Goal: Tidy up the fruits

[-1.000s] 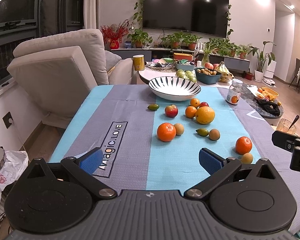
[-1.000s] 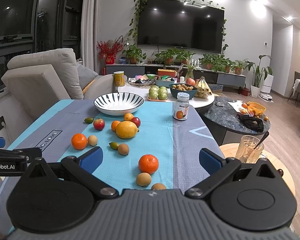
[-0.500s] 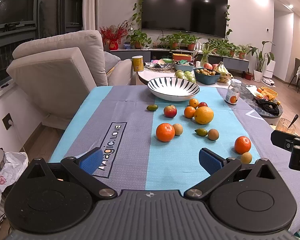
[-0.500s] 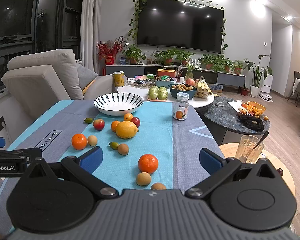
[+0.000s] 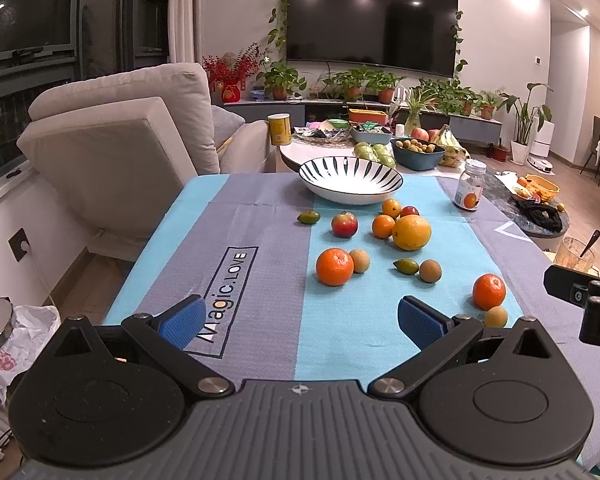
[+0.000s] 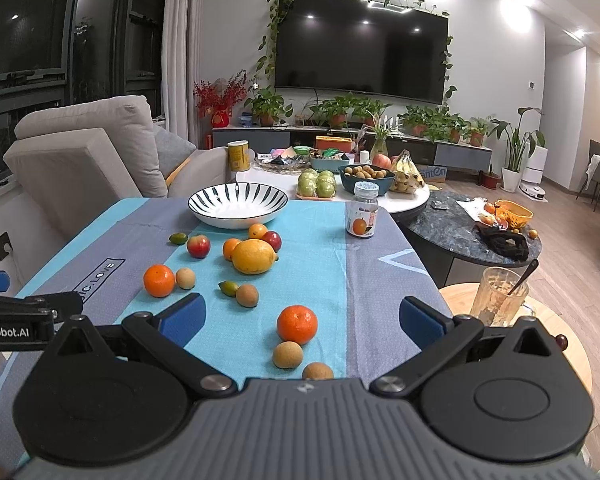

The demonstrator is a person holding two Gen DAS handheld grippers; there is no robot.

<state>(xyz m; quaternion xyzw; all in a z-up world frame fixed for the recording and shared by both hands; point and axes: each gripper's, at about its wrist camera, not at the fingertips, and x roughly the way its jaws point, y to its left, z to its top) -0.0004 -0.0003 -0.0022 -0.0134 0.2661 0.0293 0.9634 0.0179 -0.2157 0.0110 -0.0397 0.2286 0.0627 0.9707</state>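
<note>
Several fruits lie loose on the blue and grey tablecloth (image 5: pixel 228 240): a large yellow orange (image 5: pixel 411 232), a tangerine (image 5: pixel 334 267), a red apple (image 5: pixel 344 224), small green and brown fruits. A striped white bowl (image 5: pixel 350 180) stands empty at the table's far end; it also shows in the right wrist view (image 6: pixel 238 204). My left gripper (image 5: pixel 300 320) is open and empty above the near table edge. My right gripper (image 6: pixel 300 320) is open and empty, with a tangerine (image 6: pixel 297 324) and a brown fruit (image 6: pixel 287 354) between its fingers' line of sight.
A pill jar (image 6: pixel 362 216) stands at the table's right side. A beige sofa (image 5: pixel 120 152) is to the left. A round side table (image 6: pixel 496 236) and a glass with a spoon (image 6: pixel 498 296) are to the right. More fruit bowls sit on the white table (image 6: pixel 340 196) behind.
The left view has drifted slightly, with the fruits shifting a little left in frame. Both grippers stay open and empty. No fruit has moved.
</note>
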